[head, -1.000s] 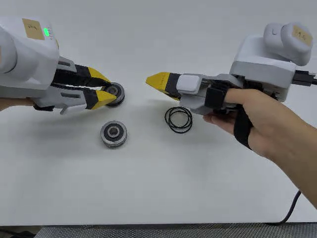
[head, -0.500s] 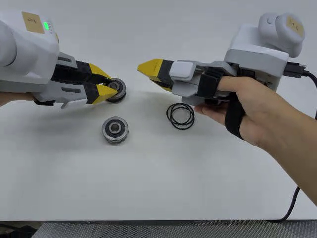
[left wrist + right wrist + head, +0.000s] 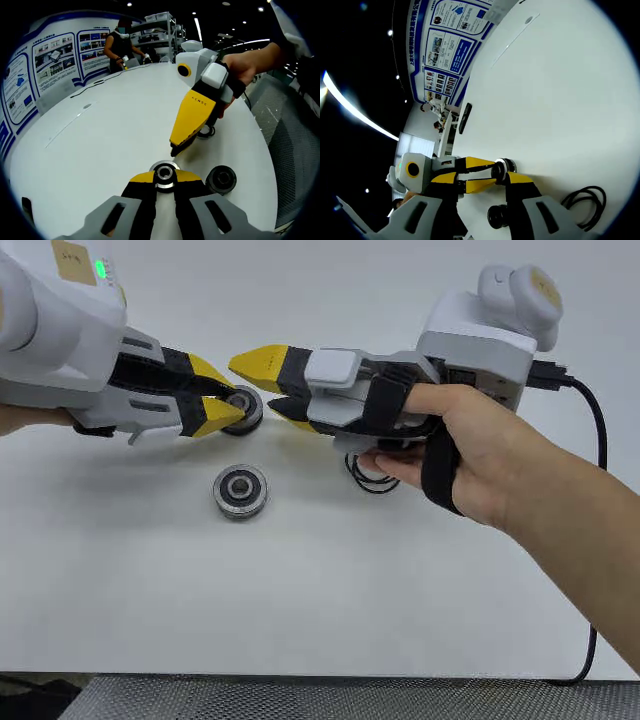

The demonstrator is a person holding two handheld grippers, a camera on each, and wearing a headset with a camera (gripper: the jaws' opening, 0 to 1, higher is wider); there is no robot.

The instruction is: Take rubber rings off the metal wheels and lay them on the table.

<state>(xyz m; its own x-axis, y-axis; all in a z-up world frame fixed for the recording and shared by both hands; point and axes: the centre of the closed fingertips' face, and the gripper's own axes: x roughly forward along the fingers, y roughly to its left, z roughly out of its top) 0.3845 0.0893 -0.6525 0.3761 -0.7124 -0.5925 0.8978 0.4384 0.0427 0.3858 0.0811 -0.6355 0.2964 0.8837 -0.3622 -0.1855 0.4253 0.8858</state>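
Left gripper (image 3: pixel 228 398) clamps a metal wheel (image 3: pixel 244 407) above the white table (image 3: pixel 300 600). The right gripper (image 3: pixel 258 387), jaws parted, has its tips just beside that wheel. A second wheel (image 3: pixel 241 490) lies flat nearer the table's near edge, and loose rubber rings (image 3: pixel 370 483) rest partly under the right hand (image 3: pixel 470 455). Wall posters (image 3: pixel 65 50) line the hall beyond the table's far edge.

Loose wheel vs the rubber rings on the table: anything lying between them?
Nothing. In the head view, the stretch of table between the loose wheel and the rubber rings is bare.
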